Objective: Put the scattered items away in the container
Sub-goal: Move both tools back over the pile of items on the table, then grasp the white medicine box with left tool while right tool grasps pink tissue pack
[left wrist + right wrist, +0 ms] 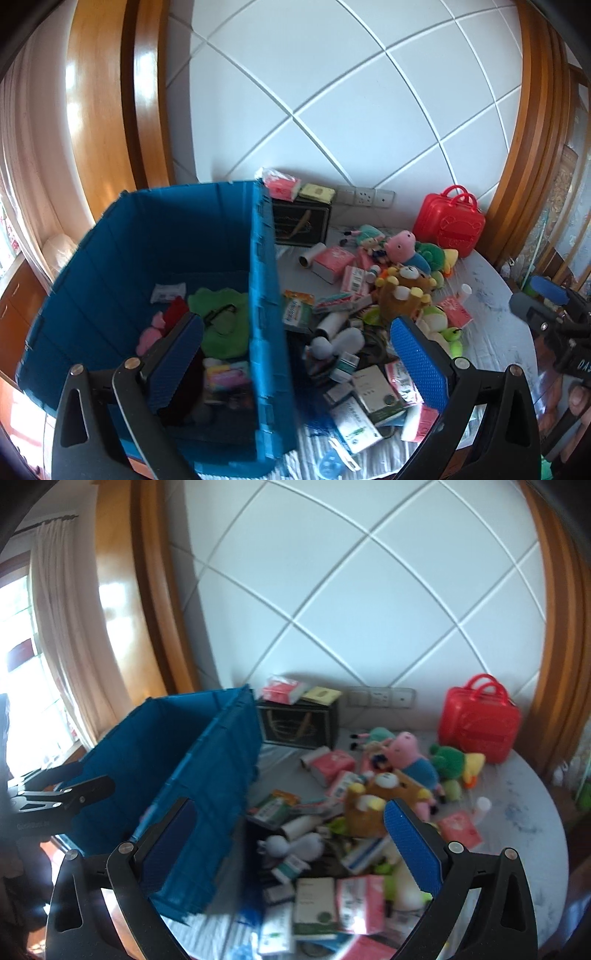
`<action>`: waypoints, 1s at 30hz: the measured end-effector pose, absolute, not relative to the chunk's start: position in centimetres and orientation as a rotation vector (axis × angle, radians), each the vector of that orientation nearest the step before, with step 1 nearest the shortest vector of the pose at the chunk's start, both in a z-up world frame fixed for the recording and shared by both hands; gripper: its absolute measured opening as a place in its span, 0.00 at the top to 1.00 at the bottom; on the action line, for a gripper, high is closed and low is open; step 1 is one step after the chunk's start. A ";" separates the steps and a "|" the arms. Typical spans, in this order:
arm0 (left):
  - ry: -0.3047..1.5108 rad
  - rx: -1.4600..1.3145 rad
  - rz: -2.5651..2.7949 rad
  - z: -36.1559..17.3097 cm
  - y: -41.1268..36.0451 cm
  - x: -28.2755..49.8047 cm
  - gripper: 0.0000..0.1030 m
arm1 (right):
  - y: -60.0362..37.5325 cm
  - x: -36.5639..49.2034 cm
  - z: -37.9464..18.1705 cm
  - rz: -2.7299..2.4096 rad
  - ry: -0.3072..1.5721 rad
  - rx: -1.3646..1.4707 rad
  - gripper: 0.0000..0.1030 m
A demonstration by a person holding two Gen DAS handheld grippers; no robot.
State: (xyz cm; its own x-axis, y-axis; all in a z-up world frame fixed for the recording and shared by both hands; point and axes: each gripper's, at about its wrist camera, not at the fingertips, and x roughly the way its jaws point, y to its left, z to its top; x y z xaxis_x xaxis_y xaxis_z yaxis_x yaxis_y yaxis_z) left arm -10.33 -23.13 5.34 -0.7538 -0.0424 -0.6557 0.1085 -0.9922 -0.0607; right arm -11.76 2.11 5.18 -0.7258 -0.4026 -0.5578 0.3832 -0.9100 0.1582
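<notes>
Overall light: bright daylight, colours clear in both views.
Source: window (22, 635) at the left of the right wrist view, blown out to white behind the curtain (70, 620).
Glare: white streaks on the glossy wooden frame (99, 110), seen from both wrists.
Shadows: soft, under the boxes and toys on the table (495, 306); the blue crate (155, 236) is darker inside near its bottom.
Blur: right wrist view smeared, worst on the crate wall and the near boxes; left wrist view sharper, slight smear at the crate's near edge.
Distortion: strong fisheye; wall panel lines bow, corners go black.
</notes>
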 end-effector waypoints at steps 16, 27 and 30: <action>-0.011 1.397 -2.830 -8.2 -11.0 -9.2 0.00 | 15.7 -11.8 -6.8 -2.538 -0.013 1.111 0.00; -0.378 1.686 -2.816 -21.7 -7.5 -8.1 0.05 | 13.5 -7.3 -15.7 -2.457 0.040 1.262 0.00; -0.544 1.680 -2.797 -24.9 -7.0 -8.5 0.12 | 12.5 -5.4 -19.4 -2.443 0.082 1.329 0.00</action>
